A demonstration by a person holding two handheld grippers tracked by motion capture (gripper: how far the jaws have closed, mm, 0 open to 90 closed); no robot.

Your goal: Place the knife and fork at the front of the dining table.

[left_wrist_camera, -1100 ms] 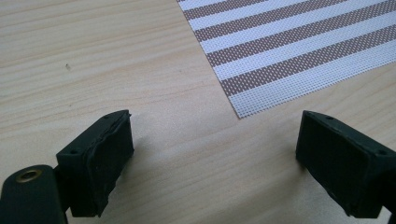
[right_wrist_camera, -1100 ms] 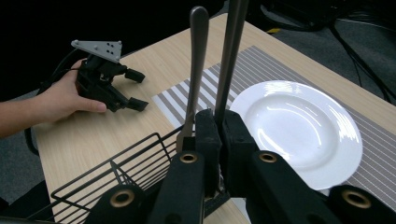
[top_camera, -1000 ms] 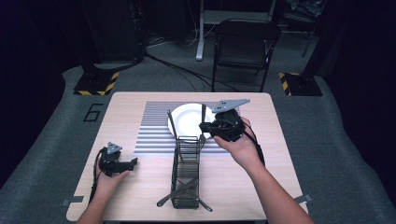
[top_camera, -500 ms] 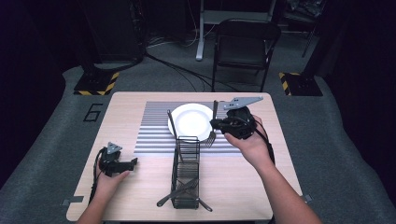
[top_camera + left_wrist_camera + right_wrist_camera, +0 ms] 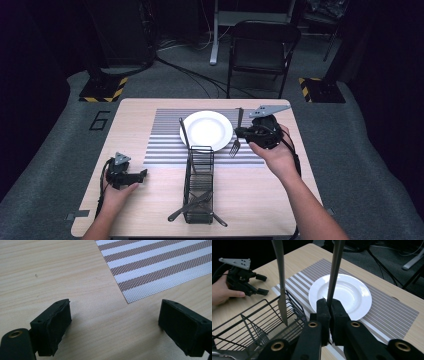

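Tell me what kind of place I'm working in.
Probably a lab or studio mock-up of a dining table: a wooden table with a striped placemat and plate, a folding chair, floor cables.

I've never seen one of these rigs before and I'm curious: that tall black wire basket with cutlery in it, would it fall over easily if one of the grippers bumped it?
Probably fairly easily. The wire basket looks narrow and thin-wired, so likely light. It stands loose on the smooth wooden table, so a low push might slide it instead. The knife leaning out of it could lever it over.
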